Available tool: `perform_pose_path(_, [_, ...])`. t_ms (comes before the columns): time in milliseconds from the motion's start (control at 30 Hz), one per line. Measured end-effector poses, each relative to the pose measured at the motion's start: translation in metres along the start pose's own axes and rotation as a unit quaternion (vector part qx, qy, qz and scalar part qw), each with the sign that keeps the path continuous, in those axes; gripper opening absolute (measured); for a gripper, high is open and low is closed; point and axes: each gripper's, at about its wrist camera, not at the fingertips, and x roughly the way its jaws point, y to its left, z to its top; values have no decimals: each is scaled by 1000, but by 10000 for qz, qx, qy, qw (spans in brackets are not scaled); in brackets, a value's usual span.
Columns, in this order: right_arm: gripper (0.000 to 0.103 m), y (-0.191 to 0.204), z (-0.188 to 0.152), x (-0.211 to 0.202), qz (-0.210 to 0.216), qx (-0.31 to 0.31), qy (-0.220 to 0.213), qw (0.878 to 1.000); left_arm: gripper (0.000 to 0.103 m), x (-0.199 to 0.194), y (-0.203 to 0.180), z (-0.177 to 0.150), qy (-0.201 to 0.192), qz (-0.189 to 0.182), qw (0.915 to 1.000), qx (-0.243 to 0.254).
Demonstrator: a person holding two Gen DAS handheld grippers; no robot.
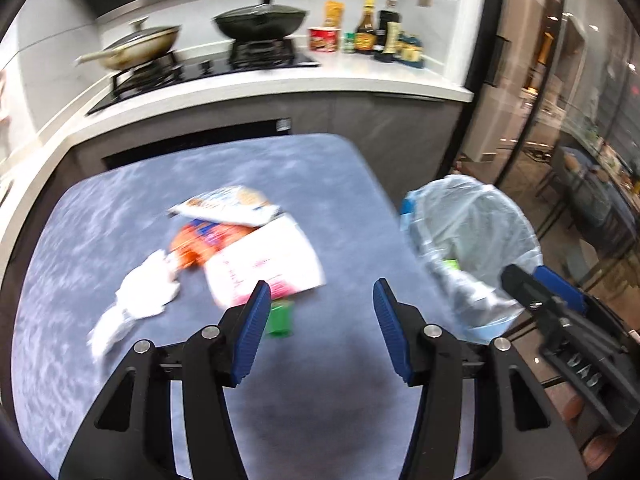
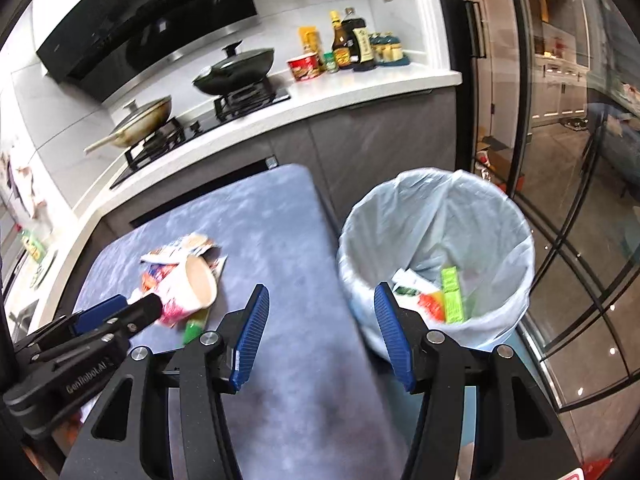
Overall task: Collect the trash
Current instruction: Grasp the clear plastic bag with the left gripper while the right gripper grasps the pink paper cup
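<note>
Both grippers stand open with nothing between their blue pads: the left gripper [image 1: 318,312] over the near part of the blue-grey table [image 1: 344,184], the right gripper [image 2: 318,316] over its right edge. Trash lies heaped left of centre on the table: a white crumpled tissue [image 1: 144,292], an orange wrapper [image 1: 202,240], a pink-printed paper cup [image 2: 188,288] on its side, and a small green packet [image 1: 280,316]. Right of the table stands the lined bin [image 2: 436,256], holding a green box [image 2: 452,294] and other wrappers.
</note>
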Motion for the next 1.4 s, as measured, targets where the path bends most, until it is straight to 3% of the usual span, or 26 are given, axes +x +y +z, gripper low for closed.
perform_pose_path(67, [53, 8, -6, 2, 55, -29, 80, 9999, 64, -1, 23, -7, 16, 135, 9998, -173])
perform_pose_path(400, [53, 42, -33, 18, 207, -239, 425, 9986, 66, 3, 136, -42, 177, 961, 9901, -1010])
perform_pose_path(500, [53, 50, -38, 22, 235, -313, 492, 9980, 72, 5, 161, -50, 196, 1132, 9869, -1135])
perform_pose_path(667, [53, 63, -44, 30, 290, -381, 593, 9971, 72, 15, 184, -59, 284, 1154, 9854, -1217])
perform_pose_path(800, [53, 71, -48, 35, 291, -465, 669, 9962, 72, 27, 198, -65, 340, 943, 9868, -1274])
perform_pose_path(867, [53, 74, -50, 38, 281, -499, 700, 9959, 69, 31, 202, -68, 369, 874, 9863, -1350])
perform_pose_path(967, [53, 77, -49, 42, 287, -520, 740, 9955, 55, 38, 207, -70, 468, 712, 9864, -1409])
perform_pose_path(1033, [53, 78, -49, 45, 317, -503, 769, 9953, 38, 41, 208, -71, 525, 641, 9868, -1395])
perform_pose_path(1233, [53, 89, -42, 53, 387, -581, 765, 9946, 25, 39, 205, -71, 536, 558, 9875, -1374])
perform_pose_path(1400, [53, 102, -26, 59, 527, -696, 649, 9941, 21, 27, 196, -69, 518, 522, 9882, -1346])
